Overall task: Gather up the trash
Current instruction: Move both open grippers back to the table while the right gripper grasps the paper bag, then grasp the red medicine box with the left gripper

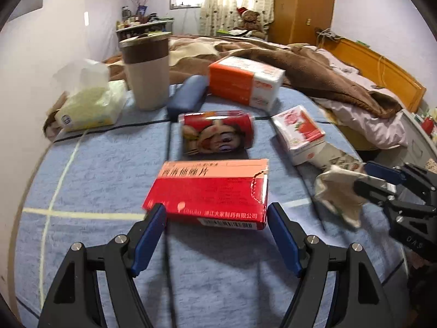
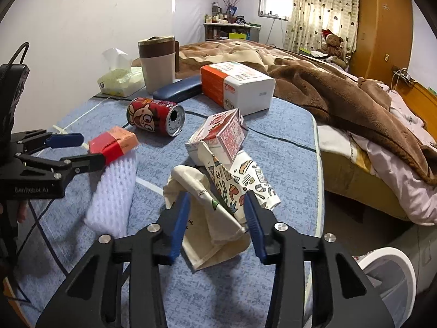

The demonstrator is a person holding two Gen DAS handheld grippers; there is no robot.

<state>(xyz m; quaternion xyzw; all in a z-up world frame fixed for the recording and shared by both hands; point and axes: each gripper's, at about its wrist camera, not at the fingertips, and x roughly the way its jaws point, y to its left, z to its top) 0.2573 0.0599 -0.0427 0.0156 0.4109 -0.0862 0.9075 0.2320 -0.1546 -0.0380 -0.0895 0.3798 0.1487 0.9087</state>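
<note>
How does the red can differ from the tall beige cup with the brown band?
The red can lies on its side with its opened end facing the right-wrist camera; the beige cup stands upright with a lid on. The can is red with a cartoon face; the cup is plain beige with a brown band. The can looks shorter than the cup. Both are round and rest on the blue cover.

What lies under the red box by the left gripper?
White foam netting shows beneath the red box in the right view; the box hides it in the left view, beside the left gripper.
</note>
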